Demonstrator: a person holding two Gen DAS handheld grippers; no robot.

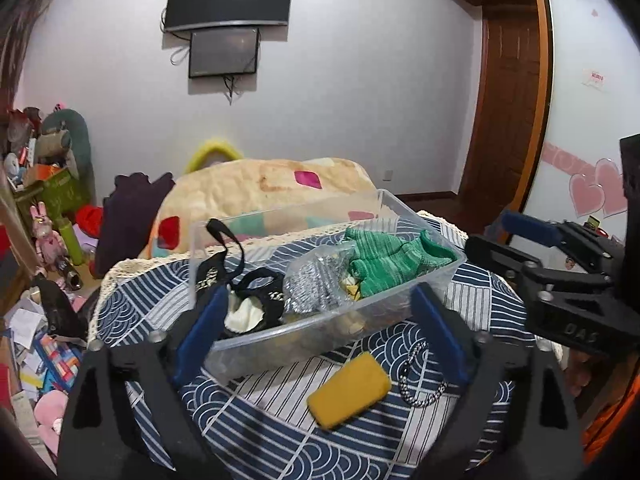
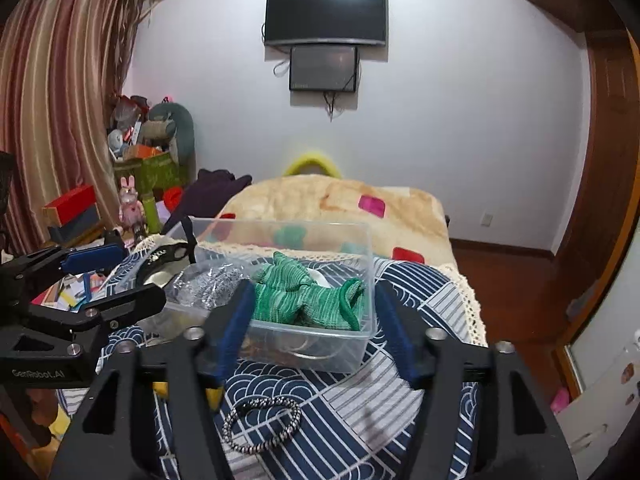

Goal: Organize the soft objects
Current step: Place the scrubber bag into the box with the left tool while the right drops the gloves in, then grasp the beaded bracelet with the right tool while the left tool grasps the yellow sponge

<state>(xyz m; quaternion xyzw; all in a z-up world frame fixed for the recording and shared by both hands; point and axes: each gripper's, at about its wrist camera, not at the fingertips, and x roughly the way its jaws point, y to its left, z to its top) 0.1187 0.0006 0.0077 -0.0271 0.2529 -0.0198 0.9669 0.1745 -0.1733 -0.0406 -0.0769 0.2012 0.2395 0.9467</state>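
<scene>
A clear plastic bin (image 1: 404, 312) stands on the blue patterned tablecloth (image 1: 256, 412) and holds a green knit cloth (image 1: 384, 264), a silver mesh item (image 1: 316, 284), a black strappy item (image 1: 260, 292) and a cream cloth. A yellow sponge (image 1: 348, 394) and a beaded bracelet (image 1: 420, 380) lie in front of the bin. My left gripper (image 1: 320, 340) is open and empty, straddling the bin's near wall. My right gripper (image 2: 316, 332) is open and empty before the bin (image 2: 344, 356), above the bracelet (image 2: 262, 424). The green cloth (image 2: 304, 296) shows inside.
A bed with a beige blanket (image 1: 272, 188) lies behind the table. Cluttered toys and boxes (image 1: 48, 184) fill the left floor. A wooden door (image 1: 508, 112) stands at the right. Screens (image 1: 228, 0) hang on the far wall.
</scene>
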